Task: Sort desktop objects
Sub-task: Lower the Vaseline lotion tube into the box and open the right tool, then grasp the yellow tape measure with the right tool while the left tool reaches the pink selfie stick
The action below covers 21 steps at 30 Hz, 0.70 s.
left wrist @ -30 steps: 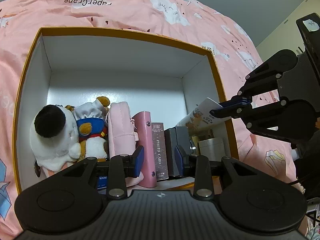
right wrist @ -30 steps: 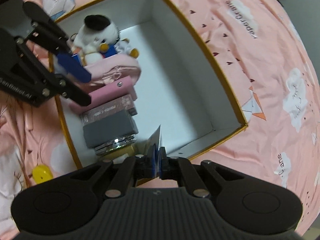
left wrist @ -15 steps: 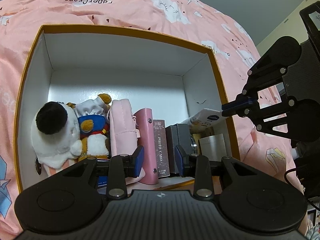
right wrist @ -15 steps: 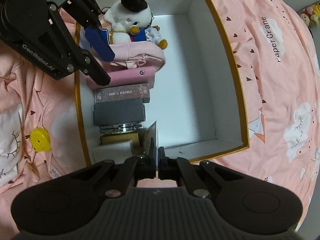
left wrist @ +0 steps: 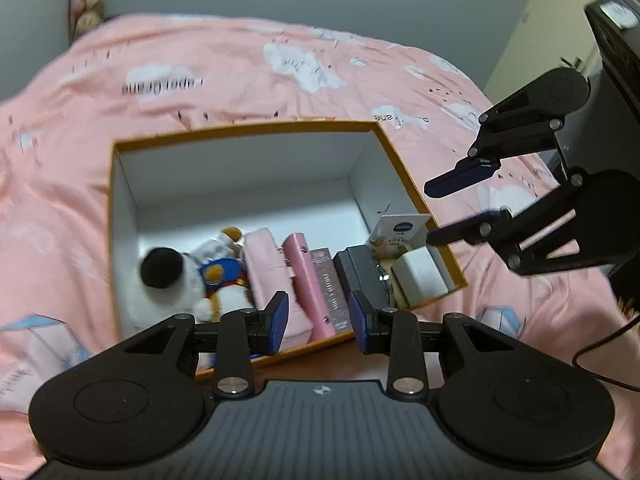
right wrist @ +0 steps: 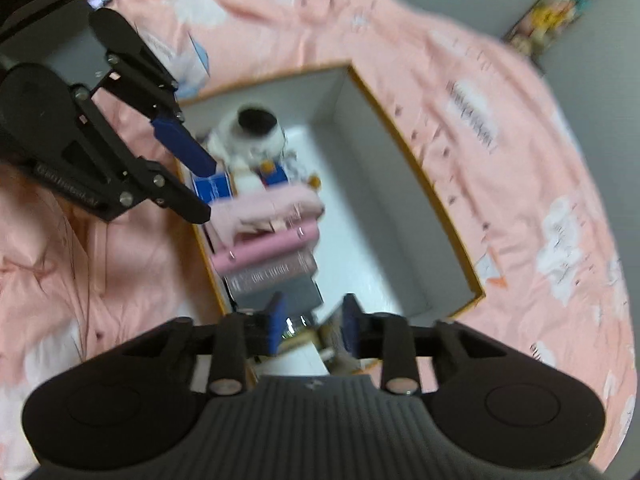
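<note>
The box (left wrist: 404, 168) looks like matt white card with an orange rim; the plush toy (left wrist: 168, 280) is fuzzy cloth; the bedsheet (left wrist: 240, 76) is soft printed pink fabric; the pink wallet (left wrist: 308, 276) is smooth and faintly glossy.

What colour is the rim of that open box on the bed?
Orange-yellow: the box rim contrasts with its white inside walls. It shows best in the left wrist view.

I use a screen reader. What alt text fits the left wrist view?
An orange-rimmed white box on a pink bedspread holds a row of items, from a plush toy to a tube. The left gripper hovers open; the right gripper's jaws are opening, empty.
</note>
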Motion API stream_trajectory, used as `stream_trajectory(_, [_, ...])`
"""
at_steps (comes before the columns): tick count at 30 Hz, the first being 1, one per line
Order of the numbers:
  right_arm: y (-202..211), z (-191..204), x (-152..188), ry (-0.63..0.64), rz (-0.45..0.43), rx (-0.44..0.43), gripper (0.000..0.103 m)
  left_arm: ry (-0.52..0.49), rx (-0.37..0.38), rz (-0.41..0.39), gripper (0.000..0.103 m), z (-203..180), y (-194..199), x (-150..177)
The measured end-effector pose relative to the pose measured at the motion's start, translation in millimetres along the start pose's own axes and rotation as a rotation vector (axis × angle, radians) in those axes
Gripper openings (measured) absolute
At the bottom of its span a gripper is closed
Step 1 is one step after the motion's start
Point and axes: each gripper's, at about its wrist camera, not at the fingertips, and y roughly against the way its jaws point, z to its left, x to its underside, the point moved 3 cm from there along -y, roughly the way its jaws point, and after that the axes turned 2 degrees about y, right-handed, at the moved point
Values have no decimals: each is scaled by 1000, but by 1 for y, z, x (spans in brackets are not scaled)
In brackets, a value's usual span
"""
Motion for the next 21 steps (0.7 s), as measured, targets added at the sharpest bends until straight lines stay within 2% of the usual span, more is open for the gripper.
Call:
stream_trajectory(4, [15, 30, 11, -49, -121, 48, 38, -69, -26, -18, 37, -2, 17, 13])
stream_trajectory(6, [16, 47, 19, -110, -141, 62, 38, -52, -3, 20, 37, 2, 19, 21])
stream_trajectory(9, [12, 68, 34, -244, -174, 29, 38, -49, -12, 80, 37, 7, 16, 36])
stream_trajectory(10, [9, 74, 39, -302, -173, 23, 38, -49, -24, 101, 38, 8, 14, 42])
stream_trajectory(12, [3, 86, 48, -423, -172, 25, 38, -29, -60, 140, 48, 11, 11, 52])
stream_trajectory(16, [-13, 102, 66, -660, -119, 19, 39, 26, -113, 218, 48, 19, 5, 66])
stream_trajectory(21, [-34, 121, 92, -846, -9, 40, 39, 48, -177, 270, 48, 27, 2, 79])
